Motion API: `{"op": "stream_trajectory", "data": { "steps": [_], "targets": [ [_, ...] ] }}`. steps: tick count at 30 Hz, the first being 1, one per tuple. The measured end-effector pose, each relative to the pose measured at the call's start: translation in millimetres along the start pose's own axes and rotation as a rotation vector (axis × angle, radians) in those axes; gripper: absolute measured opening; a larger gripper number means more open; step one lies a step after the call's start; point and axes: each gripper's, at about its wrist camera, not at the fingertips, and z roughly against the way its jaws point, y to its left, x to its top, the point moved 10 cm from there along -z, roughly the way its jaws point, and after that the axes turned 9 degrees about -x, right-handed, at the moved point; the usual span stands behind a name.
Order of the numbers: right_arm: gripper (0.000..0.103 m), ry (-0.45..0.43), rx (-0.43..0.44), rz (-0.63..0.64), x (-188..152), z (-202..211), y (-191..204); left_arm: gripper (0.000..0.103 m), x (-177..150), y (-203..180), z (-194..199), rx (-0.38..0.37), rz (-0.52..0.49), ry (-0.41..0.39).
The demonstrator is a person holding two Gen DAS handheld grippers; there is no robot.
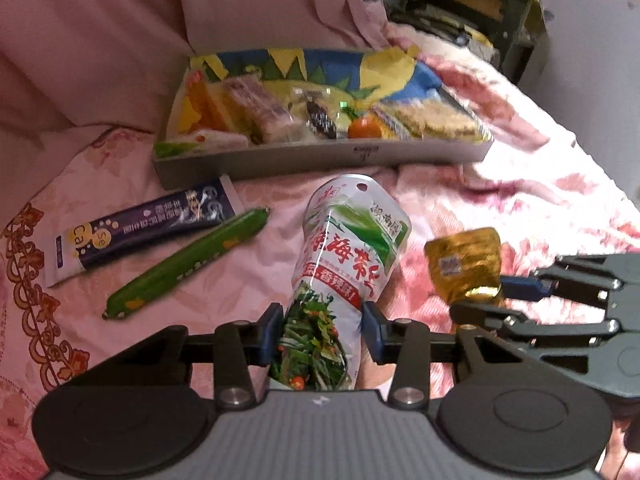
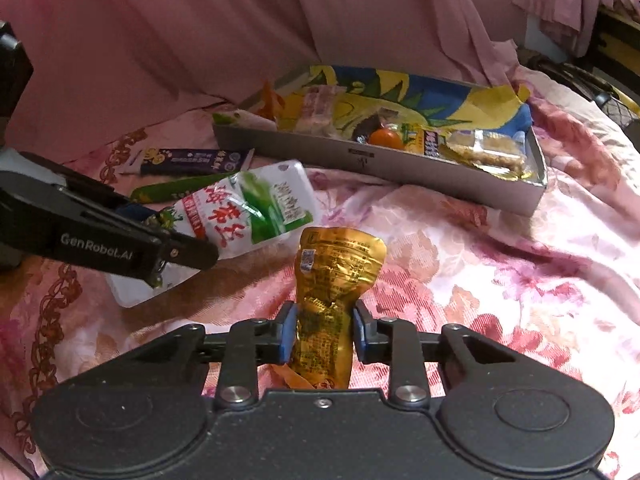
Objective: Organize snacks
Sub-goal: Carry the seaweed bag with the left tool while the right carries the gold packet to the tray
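Seaweed packet (image 1: 344, 268), white and green with red lettering, stands pinched at its lower part between the blue pads (image 1: 272, 330) of the left gripper (image 1: 320, 330); both pads press into its sides and the pack bulges above them. It is lifted off the floral bedspread (image 1: 520, 200) and leans toward the grey tray (image 1: 320, 158), which lies just beyond its top edge. In the right wrist view the same packet (image 2: 244, 208) lies slanted, near the tray's long front wall (image 2: 400, 172).

Beside it, on the side away from the tray's left end, the gold foil pouch (image 2: 328, 300) is clamped at its waist by the right gripper (image 2: 325, 332), whose blue pads (image 2: 289, 332) squeeze it so that the foil crumples. This pouch (image 1: 464, 264) is held near the tray's front wall but clear of it, and a little apart from the seaweed packet.

The tray is lined with a blue, yellow and green printed sheet and already holds several wrapped snacks, among them a small orange round thing (image 1: 364, 127) near the middle and a pale crunchy bar (image 2: 488, 152) at the right end.

In front of the tray's left corner, on the bedspread, lie a dark purple sachet (image 1: 148, 228) and, just beside it and farther from the tray, a green sausage stick (image 1: 188, 260); the two lie roughly parallel. Pink draped cloth (image 1: 100, 40) rises behind the tray.
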Motion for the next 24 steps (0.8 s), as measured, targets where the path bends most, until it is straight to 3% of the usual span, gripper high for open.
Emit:
{"op": "stream_trajectory", "data": {
  "steps": [20, 24],
  "targets": [
    [0.022, -0.121, 0.012, -0.021, 25, 10, -8, 0.046, 40, 3, 29, -0.028, 0.082, -0.263],
    [0.022, -0.173, 0.005, -0.058, 43, 12, -18, 0.046, 57, 10, 31, -0.031, 0.152, -0.325]
  ]
}}
